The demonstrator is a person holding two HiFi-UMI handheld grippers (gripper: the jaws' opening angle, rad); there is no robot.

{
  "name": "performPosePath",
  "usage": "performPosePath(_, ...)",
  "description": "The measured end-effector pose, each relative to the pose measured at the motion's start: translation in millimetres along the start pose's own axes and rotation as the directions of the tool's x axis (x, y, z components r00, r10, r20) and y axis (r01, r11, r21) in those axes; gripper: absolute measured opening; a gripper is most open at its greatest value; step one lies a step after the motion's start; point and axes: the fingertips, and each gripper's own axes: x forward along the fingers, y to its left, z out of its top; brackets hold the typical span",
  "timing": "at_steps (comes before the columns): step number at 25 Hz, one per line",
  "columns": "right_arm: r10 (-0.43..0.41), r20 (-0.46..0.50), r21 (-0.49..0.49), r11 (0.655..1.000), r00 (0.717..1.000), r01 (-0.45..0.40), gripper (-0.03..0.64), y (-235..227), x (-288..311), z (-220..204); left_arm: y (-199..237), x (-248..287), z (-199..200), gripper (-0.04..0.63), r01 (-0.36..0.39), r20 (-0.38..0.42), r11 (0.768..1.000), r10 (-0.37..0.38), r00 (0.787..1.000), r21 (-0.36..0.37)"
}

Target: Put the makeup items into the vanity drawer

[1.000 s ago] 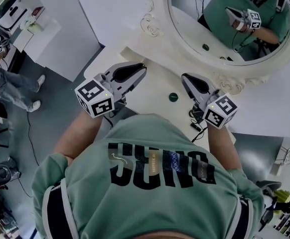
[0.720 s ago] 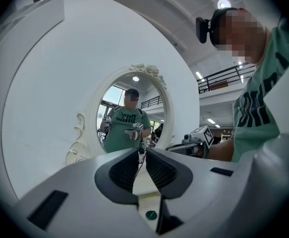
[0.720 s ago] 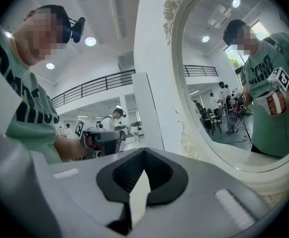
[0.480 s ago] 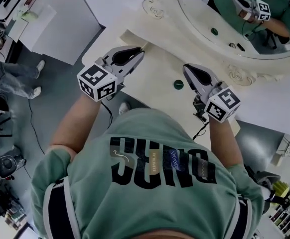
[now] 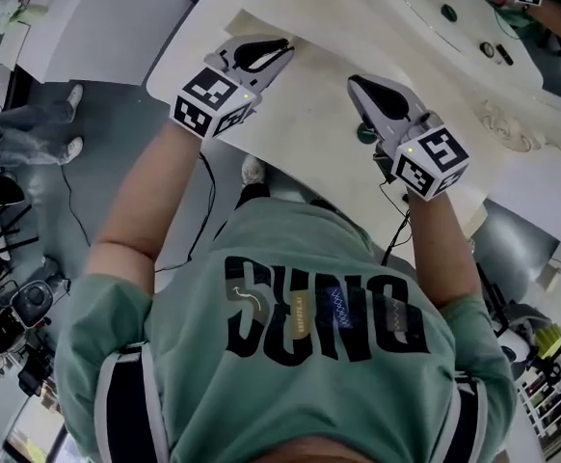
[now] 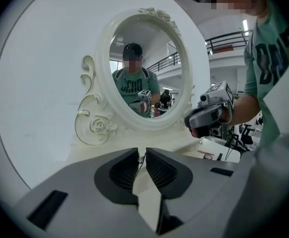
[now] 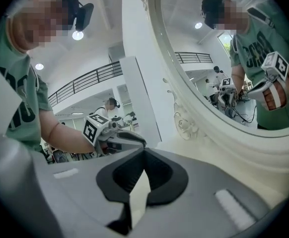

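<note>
Lower now by the vanity top's [image 5: 305, 138] edge: left tongs [image 5: 283, 48] narrowly apart (empty), right tongs [image 5: 356, 83] closed

**Inspector:** Any legible print?

**Assistant:** One item only. There is large black lettering [image 5: 324, 312] across the green shirt [image 5: 290, 384], well behind both grippers' fingers. It is seen upside down, four characters, and the reading is uncertain. The finer print over it is too small.

**Inspector:** The marker cubes?

**Assistant:** The left cube [image 5: 213, 99] and right cube [image 5: 433, 162], directly behind the fingers, bear square codes only.
</note>
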Motion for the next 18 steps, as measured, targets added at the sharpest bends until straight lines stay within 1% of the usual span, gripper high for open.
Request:
performPosePath(5, 0.014, 0.0, -0.01, 1.0, 1.0, -0.014, 0.009, -11, 34, -4, 26, 20, -24, 0.054, -0.015, -0.088, 0.998, 0.021, 0.996, 0.066)
performPosePath(10, 0.02, -0.006, -0.001, 1.0, 1.0, -0.021, 0.009, -18, 56, -6, 44, 27, -47, 0.054, -0.007, -0.171, 0.994, 0.025, 0.985, 0.107)
performPosePath(13, 0.026, -0.015, 0.002, 1.0, 1.0, -0.026, 0.009, -19, 65, -9, 53, 36, -58, 0.054, 0.005, -0.197, 0.992, 0.02, 0.98, 0.129)
performPosePath(18, 0.032, -0.035, 0.01, 0.999, 0.999, -0.031, 0.009, -18, 70, -19, 63, 42, -74, 0.057, -0.007, -0.232, 0.992, 0.037, 0.972, 0.129)
